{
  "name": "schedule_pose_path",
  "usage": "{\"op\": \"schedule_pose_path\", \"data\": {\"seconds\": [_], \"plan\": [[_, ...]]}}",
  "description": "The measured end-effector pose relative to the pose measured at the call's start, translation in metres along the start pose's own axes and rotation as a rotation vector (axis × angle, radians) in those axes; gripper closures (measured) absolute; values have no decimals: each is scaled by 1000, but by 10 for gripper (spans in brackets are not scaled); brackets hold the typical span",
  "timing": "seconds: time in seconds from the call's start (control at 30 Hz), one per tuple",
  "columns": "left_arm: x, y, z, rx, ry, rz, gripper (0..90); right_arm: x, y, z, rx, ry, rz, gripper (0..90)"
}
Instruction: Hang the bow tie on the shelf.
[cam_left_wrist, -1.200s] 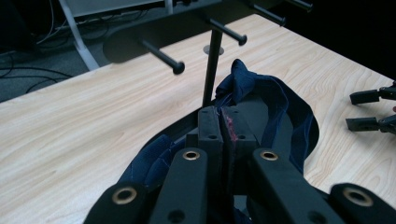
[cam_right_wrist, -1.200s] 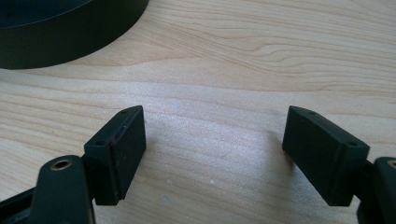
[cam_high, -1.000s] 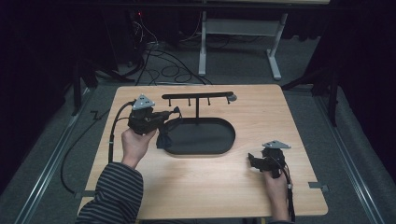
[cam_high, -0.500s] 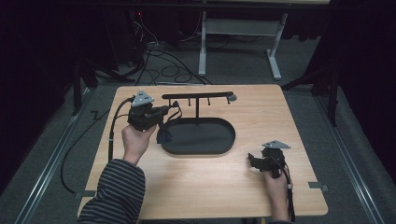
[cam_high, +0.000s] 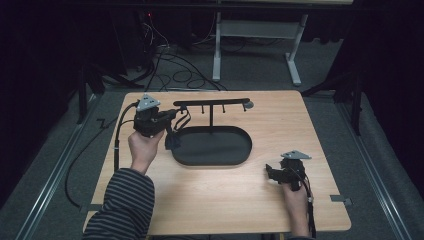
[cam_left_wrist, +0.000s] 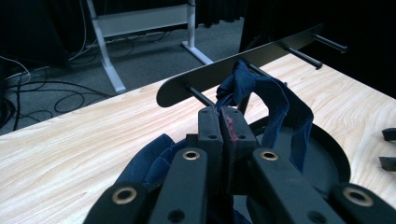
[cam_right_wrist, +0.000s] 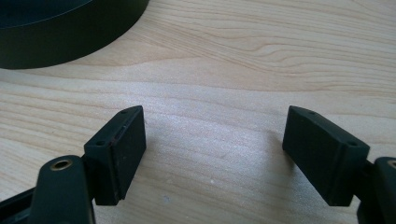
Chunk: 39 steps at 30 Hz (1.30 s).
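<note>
A black rack stands at the table's middle: a cross bar (cam_high: 212, 102) with several pegs on a post over an oval base tray (cam_high: 220, 157). My left gripper (cam_high: 171, 117) is at the bar's left end, shut on a dark blue cloth strap (cam_high: 173, 141) that hangs down over the tray's left rim. In the left gripper view the jaws (cam_left_wrist: 225, 114) pinch the blue strap (cam_left_wrist: 275, 98), whose loop rises just under the bar (cam_left_wrist: 219, 74) beside its end peg (cam_left_wrist: 198, 95). My right gripper (cam_high: 270, 175) rests low at the table's right front, open, nothing between its jaws (cam_right_wrist: 215, 149).
The wooden table (cam_high: 300, 125) has free room to the right of the tray and along the front. Behind it on the floor stand a white desk frame (cam_high: 255, 30) and loose cables (cam_high: 165, 50). The tray's rim (cam_right_wrist: 70, 42) lies ahead of the right gripper.
The left gripper with the strap has edged slightly up toward the bar's left end. The right gripper has stayed put.
</note>
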<state>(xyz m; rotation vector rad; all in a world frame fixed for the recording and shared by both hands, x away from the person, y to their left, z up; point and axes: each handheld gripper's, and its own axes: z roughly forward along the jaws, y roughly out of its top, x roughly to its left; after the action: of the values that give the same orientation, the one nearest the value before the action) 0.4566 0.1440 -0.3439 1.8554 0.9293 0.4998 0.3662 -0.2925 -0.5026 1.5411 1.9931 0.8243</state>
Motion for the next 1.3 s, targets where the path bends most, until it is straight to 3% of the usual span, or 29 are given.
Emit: {"op": "schedule_pose_path", "data": {"seconds": [0.37, 0.63, 1.3], "plan": [[0, 0, 8, 3, 31, 13, 872, 0, 0, 0, -1, 1, 2, 226], [-4, 4, 11, 6, 56, 45, 870, 0, 0, 0, 0, 2, 5, 226], [-4, 6, 20, 15, 66, 54, 837, 0, 0, 0, -2, 3, 4, 226]]}}
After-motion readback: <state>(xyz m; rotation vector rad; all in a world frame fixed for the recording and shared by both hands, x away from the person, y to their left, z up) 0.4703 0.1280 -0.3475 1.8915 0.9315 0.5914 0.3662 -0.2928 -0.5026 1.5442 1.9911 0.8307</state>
